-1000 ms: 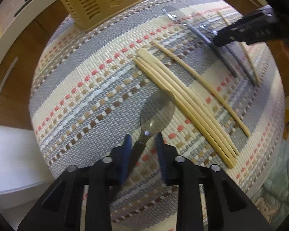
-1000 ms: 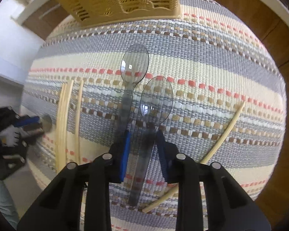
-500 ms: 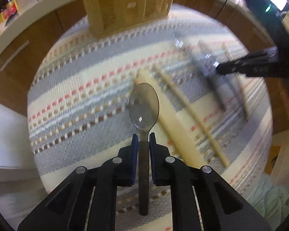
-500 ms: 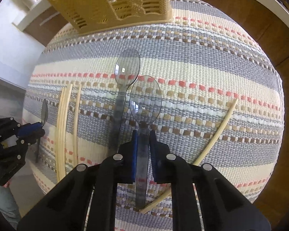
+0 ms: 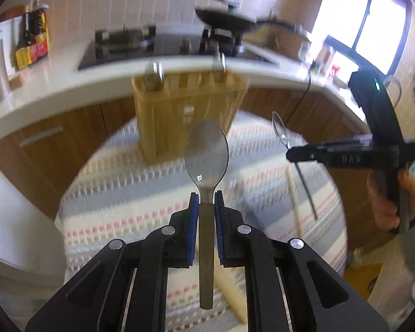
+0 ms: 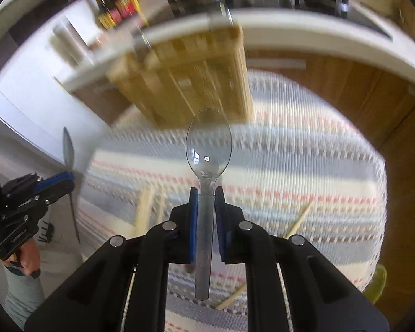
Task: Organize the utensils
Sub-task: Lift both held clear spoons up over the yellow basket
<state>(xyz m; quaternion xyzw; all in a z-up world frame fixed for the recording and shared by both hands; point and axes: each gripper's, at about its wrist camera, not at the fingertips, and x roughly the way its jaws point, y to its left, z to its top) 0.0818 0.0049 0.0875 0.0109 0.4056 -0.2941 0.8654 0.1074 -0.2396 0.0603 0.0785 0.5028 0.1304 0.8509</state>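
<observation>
left gripper: pinched on neck of grey spoon, bowl forward, handle trailing back between the pads; held in the air in front of the caddy.
right gripper: pinched on neck of clear spoon, same pose; held in front of and below the caddy rim.
caddy: tan slotted holder, upright at far edge of striped mat; two utensils already standing in it, blurred.
handling: both spoons look like thin plastic, so light, smooth, slightly flexible; likely to pivot in a neck grip if bumped. Neck hold keeps bowl up, handle free to drop in first. Firm squeeze not needed; clear one may crack if over-clamped.
chopsticks: pale sticks lying on mat in front of caddy, one stray stick to their right; not yet sorted.
obstacles: the two grippers converge on the same caddy, crowding likely; standing utensils narrow the slots.
background: counter behind caddy with hob, pan, bottles; well clear.
</observation>
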